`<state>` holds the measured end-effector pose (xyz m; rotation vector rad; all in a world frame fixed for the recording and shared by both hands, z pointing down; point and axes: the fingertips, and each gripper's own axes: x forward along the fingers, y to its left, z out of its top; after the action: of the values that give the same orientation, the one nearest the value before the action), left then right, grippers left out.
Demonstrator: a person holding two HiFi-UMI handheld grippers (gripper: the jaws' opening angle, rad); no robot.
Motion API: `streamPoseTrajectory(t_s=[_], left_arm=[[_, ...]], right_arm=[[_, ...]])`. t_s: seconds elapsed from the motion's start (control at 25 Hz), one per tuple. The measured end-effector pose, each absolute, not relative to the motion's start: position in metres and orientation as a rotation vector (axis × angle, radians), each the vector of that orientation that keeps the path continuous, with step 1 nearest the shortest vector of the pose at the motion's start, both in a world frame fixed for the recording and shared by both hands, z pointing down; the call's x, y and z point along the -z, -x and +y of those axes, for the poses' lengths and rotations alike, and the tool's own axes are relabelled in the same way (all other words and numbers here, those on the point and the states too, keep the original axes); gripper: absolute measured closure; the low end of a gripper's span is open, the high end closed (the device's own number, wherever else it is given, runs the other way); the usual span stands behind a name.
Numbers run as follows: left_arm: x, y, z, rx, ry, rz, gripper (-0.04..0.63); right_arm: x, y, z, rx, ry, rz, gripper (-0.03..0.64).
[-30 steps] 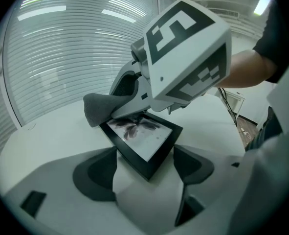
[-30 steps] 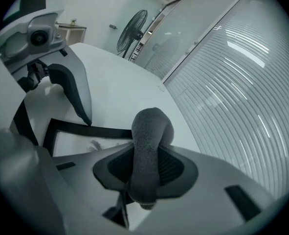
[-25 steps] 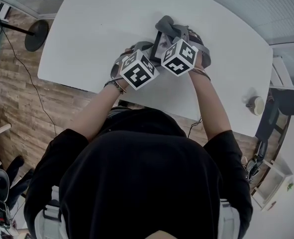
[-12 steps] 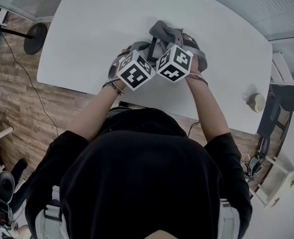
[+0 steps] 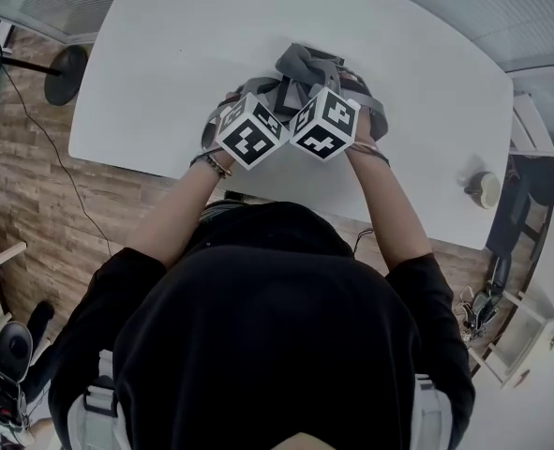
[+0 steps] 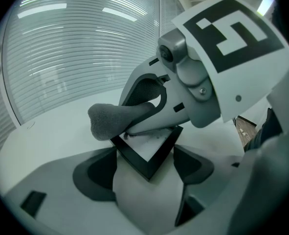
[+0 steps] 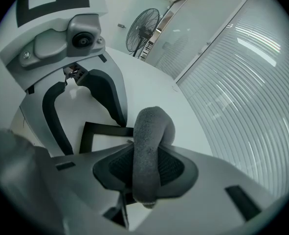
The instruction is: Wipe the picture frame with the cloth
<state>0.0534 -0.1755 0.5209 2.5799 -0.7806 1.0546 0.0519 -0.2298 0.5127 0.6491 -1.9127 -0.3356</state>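
A black picture frame (image 6: 149, 153) with a white picture stands tilted on one corner between the jaws of my left gripper (image 6: 146, 169), which is shut on it. My right gripper (image 7: 146, 173) is shut on a rolled grey cloth (image 7: 149, 151), and the cloth (image 6: 112, 120) presses on the frame's upper edge. In the head view the two grippers sit side by side over the white table (image 5: 164, 54). There the cloth (image 5: 298, 64) drapes over the frame (image 5: 289, 93), which is mostly hidden behind the marker cubes.
A round fan base (image 5: 67, 65) stands on the wood floor left of the table, and the fan (image 7: 144, 29) shows in the right gripper view. A small round object (image 5: 484, 192) lies near the table's right edge. A white shelf (image 5: 520, 340) stands at lower right.
Both grippers have shifted a little farther across the table and closer together. The cloth has moved left over the frame, covering more of its face.
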Motion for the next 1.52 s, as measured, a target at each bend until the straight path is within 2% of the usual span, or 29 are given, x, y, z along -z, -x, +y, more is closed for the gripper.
streamPoseTrajectory(t_s=[1.52], left_arm=[[-0.522, -0.055, -0.177, -1.062, -2.571, -0.769, 0.222]], right_arm=[[-0.502, -0.057, -0.198, 0.208, -0.655, -2.009, 0.499]])
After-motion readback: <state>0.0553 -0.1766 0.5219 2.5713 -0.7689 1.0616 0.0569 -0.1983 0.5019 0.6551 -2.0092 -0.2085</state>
